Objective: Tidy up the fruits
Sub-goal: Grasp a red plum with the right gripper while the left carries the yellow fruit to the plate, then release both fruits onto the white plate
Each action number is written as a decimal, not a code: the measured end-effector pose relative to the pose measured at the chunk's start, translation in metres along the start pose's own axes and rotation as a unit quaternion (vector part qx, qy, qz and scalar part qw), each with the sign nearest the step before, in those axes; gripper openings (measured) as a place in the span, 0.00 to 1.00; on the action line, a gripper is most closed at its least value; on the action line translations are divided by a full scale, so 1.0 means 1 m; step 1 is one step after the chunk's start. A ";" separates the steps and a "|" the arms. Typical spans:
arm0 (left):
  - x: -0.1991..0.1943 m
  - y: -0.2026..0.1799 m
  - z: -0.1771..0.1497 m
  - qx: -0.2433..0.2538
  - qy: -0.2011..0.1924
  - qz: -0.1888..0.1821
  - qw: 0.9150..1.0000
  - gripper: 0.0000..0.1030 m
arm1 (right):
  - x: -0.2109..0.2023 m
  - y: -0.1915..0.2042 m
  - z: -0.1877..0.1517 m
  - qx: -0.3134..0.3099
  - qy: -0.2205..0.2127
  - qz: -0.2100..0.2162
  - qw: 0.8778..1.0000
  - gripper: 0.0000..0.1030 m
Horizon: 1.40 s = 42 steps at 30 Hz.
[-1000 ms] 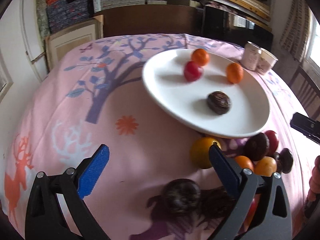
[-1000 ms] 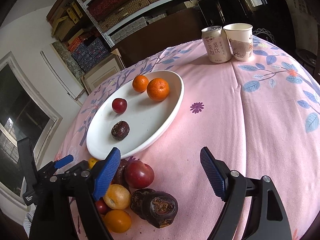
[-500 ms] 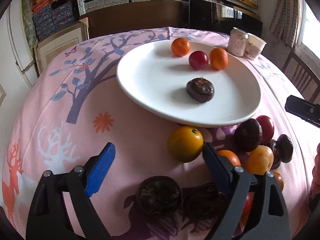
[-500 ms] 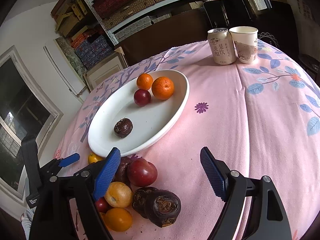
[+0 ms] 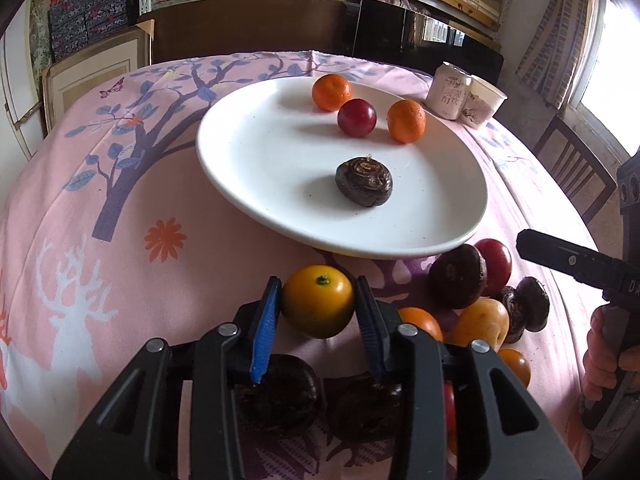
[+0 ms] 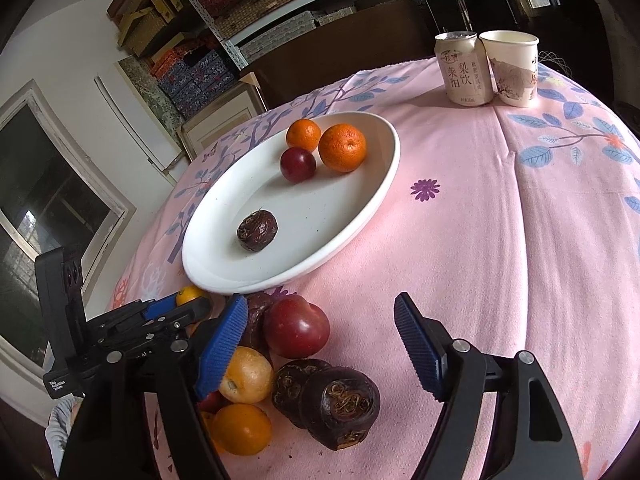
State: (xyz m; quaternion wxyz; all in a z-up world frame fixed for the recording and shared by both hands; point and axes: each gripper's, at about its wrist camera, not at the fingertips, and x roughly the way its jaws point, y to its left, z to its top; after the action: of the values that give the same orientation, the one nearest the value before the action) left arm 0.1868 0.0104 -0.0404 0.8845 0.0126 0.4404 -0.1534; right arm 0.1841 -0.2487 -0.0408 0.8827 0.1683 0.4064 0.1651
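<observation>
Since a second ago, my left gripper (image 5: 316, 312) has been closing its blue pads from wide apart onto the yellow-orange citrus (image 5: 318, 300), which is now sitting between them with both pads touching its sides. That fruit is resting on the pink tablecloth (image 5: 120, 240), just off the white plate (image 5: 260, 152) at its 6 o'clock edge in the left wrist view. My right gripper (image 6: 320, 344) has also been narrowing, but its pads are standing apart with nothing clamped; it is hovering over the loose pile, a red plum (image 6: 296, 332) lying between its pads without either pad touching it.

I am judging the citrus to be light, round and smooth-skinned, firm but bruisable, so it is likely to roll or squirt out under a hard pinch. Holding it across its widest middle, as the pads are doing now, seems the safest place.

On the plate, two small oranges (image 5: 331, 92) and a dark red plum (image 5: 357, 117) are sitting toward 12 and 1 o'clock, and a dark brown wrinkled fruit (image 5: 364, 182) is lying near the centre. More dark fruits, orange ones and the red plum are heaped on the cloth at the plate's 5 o'clock. A drink can (image 6: 464, 68) and a paper cup (image 6: 512, 66) are standing side by side, touching, at the table's far edge; I cannot tell what they are holding.
</observation>
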 end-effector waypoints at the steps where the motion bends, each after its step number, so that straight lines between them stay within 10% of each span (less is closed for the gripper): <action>1: -0.001 0.002 0.000 -0.003 -0.001 0.007 1.000 0.36 | 0.002 -0.001 0.000 0.003 0.006 0.004 1.000 0.68; 18: 0.008 0.003 -0.003 0.012 0.011 0.042 0.999 0.36 | 0.023 0.012 -0.010 -0.017 0.041 0.035 0.998 0.40; 35: -0.053 0.002 -0.002 0.001 -0.075 0.055 0.996 0.35 | -0.039 0.010 -0.003 -0.026 -0.062 0.015 0.998 0.39; 42: -0.037 -0.006 0.045 0.009 -0.075 0.075 0.994 0.35 | -0.023 0.025 0.031 -0.034 -0.068 -0.006 0.997 0.39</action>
State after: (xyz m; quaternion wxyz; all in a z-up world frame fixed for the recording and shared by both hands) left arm 0.1994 0.0070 0.0170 0.9238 0.0418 0.3695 -0.0914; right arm 0.1902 -0.2416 0.0037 0.9147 0.1463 0.3400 0.1621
